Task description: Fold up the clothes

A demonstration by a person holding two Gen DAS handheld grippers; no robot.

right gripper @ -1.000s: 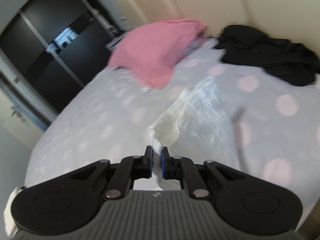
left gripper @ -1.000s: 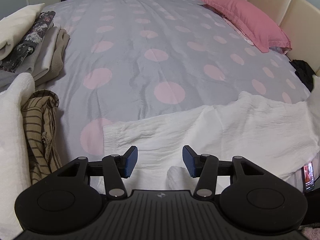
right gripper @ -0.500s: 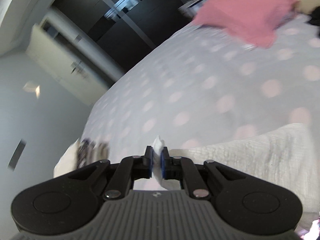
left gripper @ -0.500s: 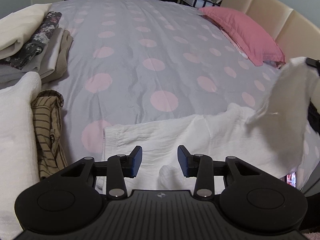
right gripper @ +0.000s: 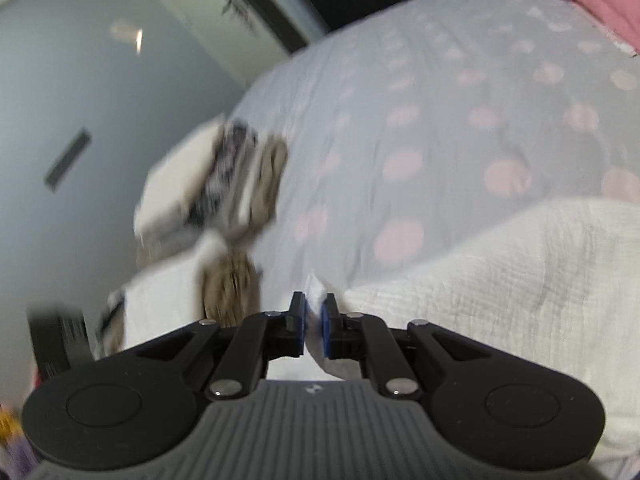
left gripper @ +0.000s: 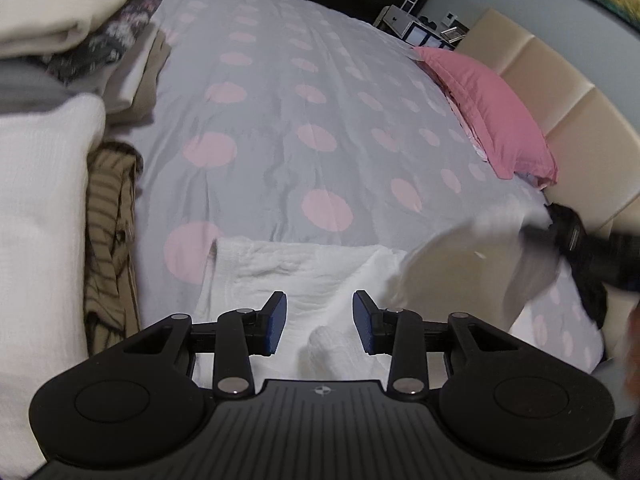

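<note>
A white crinkled garment (left gripper: 304,268) lies on the near edge of the dotted grey bedspread (left gripper: 280,140). My left gripper (left gripper: 319,312) hovers over it with its jaws closing. A raised bump of the white cloth sits between the blue pads, which stand apart from it. My right gripper (right gripper: 314,308) is shut on a corner of the same white garment (right gripper: 500,280). In the left wrist view that corner hangs lifted and blurred (left gripper: 460,264) at the right, with the right gripper (left gripper: 580,248) a dark smear behind it.
A stack of folded clothes (left gripper: 80,40) sits at the far left, with a white folded piece (left gripper: 40,200) and a brown striped garment (left gripper: 108,240) nearer. A pink pillow (left gripper: 492,120), a beige headboard (left gripper: 580,120) and a black garment (left gripper: 588,280) are on the right.
The right gripper swept the white garment's corner up and across towards the left side of the bed. The left jaws narrowed around the cloth bump, and the left view rolled slightly.
</note>
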